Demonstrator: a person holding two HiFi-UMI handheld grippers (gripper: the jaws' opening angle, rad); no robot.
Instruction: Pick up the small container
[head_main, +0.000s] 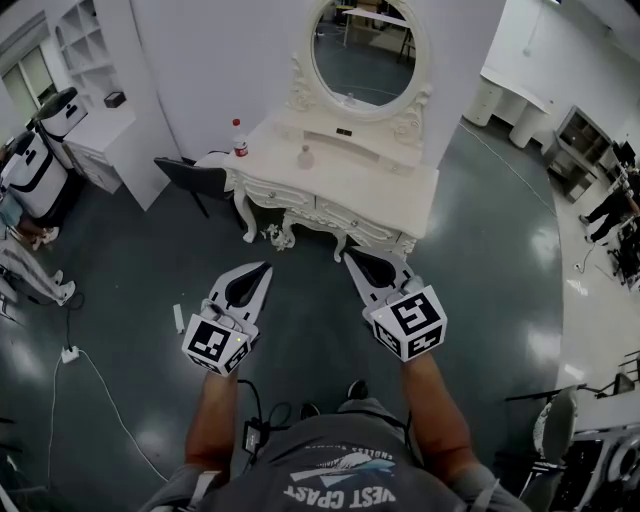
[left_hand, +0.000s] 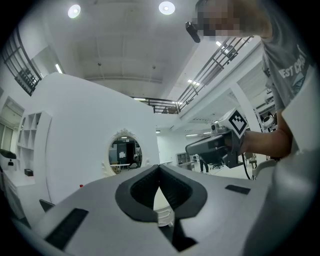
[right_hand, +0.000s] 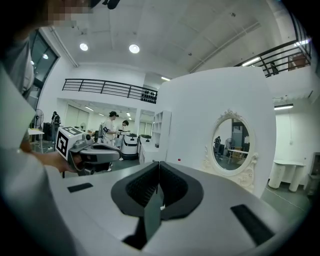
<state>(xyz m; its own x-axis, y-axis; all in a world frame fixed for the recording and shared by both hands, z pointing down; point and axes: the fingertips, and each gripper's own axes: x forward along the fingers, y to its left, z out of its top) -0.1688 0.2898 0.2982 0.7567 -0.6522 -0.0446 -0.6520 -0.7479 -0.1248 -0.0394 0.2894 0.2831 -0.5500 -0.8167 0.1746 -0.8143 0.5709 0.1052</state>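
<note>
A small pale container (head_main: 305, 157) stands on the white dressing table (head_main: 385, 190), below the oval mirror (head_main: 362, 50). A bottle with a red cap (head_main: 239, 140) stands at the table's left end. Both grippers hover over the dark floor in front of the table, well short of the container. My left gripper (head_main: 265, 266) has its jaws together with nothing between them, as the left gripper view (left_hand: 159, 166) also shows. My right gripper (head_main: 350, 254) is likewise shut and empty, its tips meeting in the right gripper view (right_hand: 159, 163). The container does not show in either gripper view.
A black chair (head_main: 195, 180) stands at the table's left side. White shelving (head_main: 90, 45) is at the far left. A white cable (head_main: 95, 372) runs over the floor at my left, and a small white scrap (head_main: 178, 318) lies near the left gripper.
</note>
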